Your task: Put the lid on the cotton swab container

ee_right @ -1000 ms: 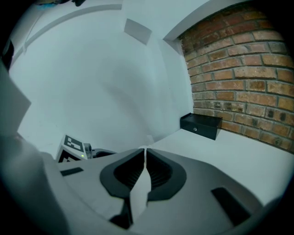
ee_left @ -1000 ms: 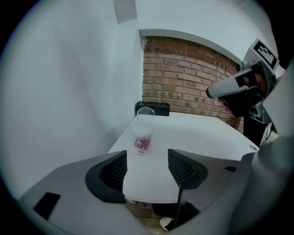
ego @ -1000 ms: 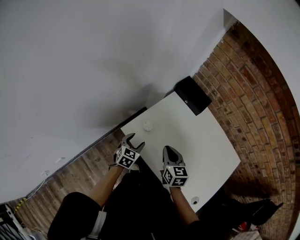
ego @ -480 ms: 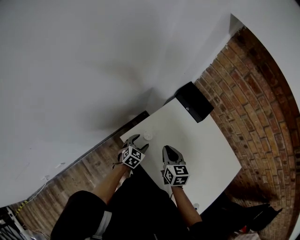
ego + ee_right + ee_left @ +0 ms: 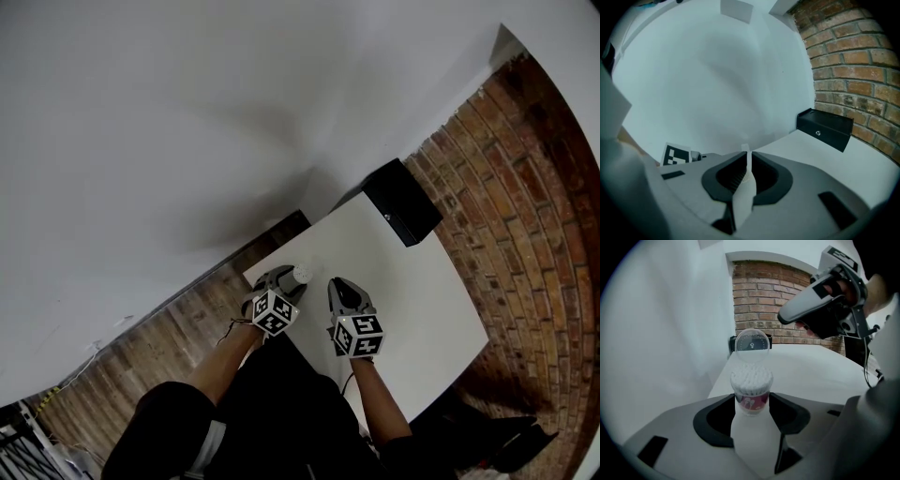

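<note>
The cotton swab container (image 5: 751,391) stands upright near the white table's (image 5: 403,281) left corner, packed with white swabs. Its clear round lid (image 5: 752,344) is flipped up behind it. The left gripper (image 5: 751,401) has its jaws closing around the container, and both pads meet its sides. From the head view the container (image 5: 302,274) sits at the tip of the left gripper (image 5: 289,277). The right gripper (image 5: 339,284) hovers just right of it, shut with nothing held, and shows again as the right gripper (image 5: 787,317) in the left gripper view.
A black box (image 5: 403,214) stands at the table's far end against the white wall; the same black box (image 5: 825,127) is in the right gripper view. A brick wall (image 5: 534,187) runs along the right. The table's left edge drops to a wooden floor (image 5: 141,366).
The left gripper moved forward up to the container, and its jaws now stand around it. The right gripper edged forward slightly and stayed shut.
</note>
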Available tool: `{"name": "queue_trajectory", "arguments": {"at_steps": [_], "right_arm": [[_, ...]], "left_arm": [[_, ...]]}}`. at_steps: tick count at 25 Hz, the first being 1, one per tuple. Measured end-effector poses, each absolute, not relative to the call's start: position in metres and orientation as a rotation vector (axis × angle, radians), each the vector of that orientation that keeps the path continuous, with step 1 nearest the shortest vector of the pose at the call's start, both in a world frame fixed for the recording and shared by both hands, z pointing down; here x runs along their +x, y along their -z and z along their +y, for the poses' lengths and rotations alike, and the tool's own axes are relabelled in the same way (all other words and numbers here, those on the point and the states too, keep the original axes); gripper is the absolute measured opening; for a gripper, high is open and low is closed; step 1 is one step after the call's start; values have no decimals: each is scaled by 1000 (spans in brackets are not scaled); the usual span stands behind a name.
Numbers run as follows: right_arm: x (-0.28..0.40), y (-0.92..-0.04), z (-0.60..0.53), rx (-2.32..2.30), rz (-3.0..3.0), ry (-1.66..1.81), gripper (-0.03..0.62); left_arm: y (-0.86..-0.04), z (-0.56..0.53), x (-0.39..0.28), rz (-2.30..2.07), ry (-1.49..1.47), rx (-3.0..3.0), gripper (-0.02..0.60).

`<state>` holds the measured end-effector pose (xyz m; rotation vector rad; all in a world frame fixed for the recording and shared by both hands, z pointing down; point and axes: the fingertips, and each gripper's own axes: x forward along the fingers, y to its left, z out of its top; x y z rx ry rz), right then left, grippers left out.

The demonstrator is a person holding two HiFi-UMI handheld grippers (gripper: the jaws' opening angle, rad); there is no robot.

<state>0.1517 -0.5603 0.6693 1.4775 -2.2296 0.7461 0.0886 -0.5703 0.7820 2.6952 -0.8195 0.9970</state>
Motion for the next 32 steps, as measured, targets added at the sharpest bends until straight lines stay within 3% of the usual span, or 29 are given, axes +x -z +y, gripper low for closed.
{"name": "queue_trajectory", "arguments": {"at_steps": [3,7,11,23,27,32], "right_arm": [[145,-677,-567,1372,-2243,-737,30],[135,-676,-573,1290,-2284,-716,127],[129,-681,-579,1242,-2295,-725,133],[105,-679,-579,1125,-2393,-819,132],[102,-686,-581,1114,-2377,-892,44],[98,-692,-584,1098,-2358,-926,28]], "left_arm": [[-783,-571,89,-804,-994,2701,235],[-783,-569,89,-776,-1000,2709,233],[-783,-569,89,-757,-1007,2722,233],[-784,-571,95,-751,-1006,2719,235],[-783,-572,97,-753,-997,2722,235],[-783,-574,99,-759,-988,2720,235]]}}
